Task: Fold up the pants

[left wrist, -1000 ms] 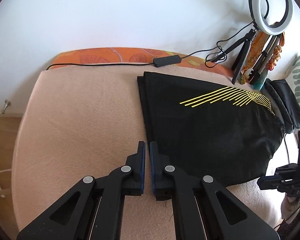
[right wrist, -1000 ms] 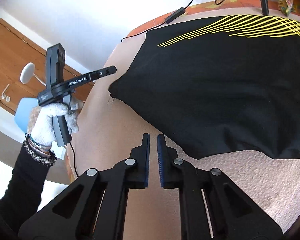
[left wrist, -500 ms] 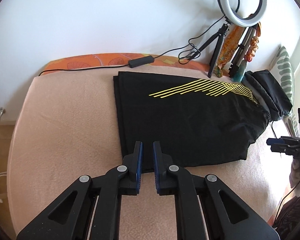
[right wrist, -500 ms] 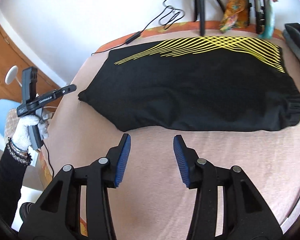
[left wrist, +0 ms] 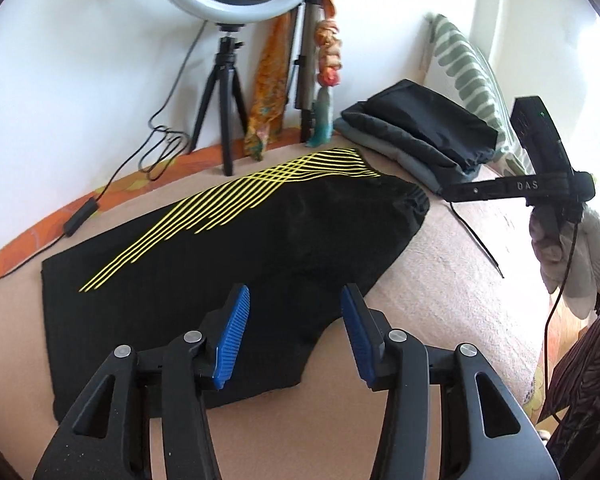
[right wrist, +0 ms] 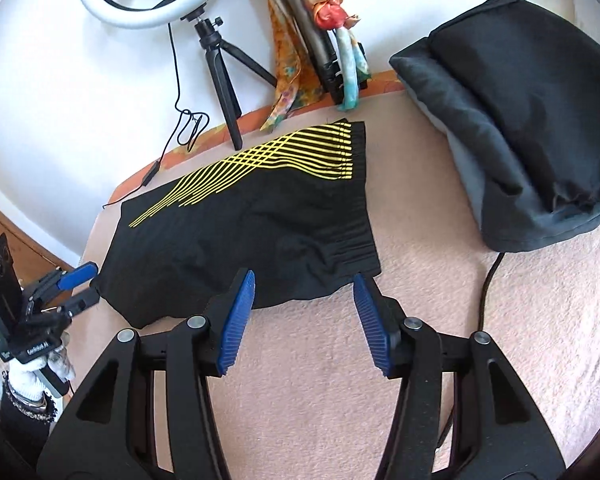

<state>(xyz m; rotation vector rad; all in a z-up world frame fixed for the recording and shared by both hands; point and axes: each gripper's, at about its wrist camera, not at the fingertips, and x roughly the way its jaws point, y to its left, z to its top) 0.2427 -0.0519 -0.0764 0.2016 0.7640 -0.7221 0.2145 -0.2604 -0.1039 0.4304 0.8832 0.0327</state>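
Note:
Black pants with yellow stripes (left wrist: 236, 248) lie folded flat on the pink blanket (left wrist: 452, 280); they also show in the right wrist view (right wrist: 244, 232). My left gripper (left wrist: 294, 332) is open and empty, hovering over the pants' near edge. My right gripper (right wrist: 304, 316) is open and empty, just above the near edge by the waistband (right wrist: 356, 252). The left gripper also shows at the left of the right wrist view (right wrist: 76, 284), by the pants' leg end. The right gripper shows at the right of the left wrist view (left wrist: 452, 192).
A stack of folded dark clothes (left wrist: 420, 132) lies at the right, also in the right wrist view (right wrist: 524, 120). A ring light on a tripod (left wrist: 228, 80), scarves (left wrist: 268, 88) and a cable (left wrist: 80, 220) stand along the wall. A striped pillow (left wrist: 472, 80) is behind the stack.
Both grippers have opened wide; the left was shut half a second ago. Both views have swung right, toward the waistband and the clothes stack, and moved closer over the pants.

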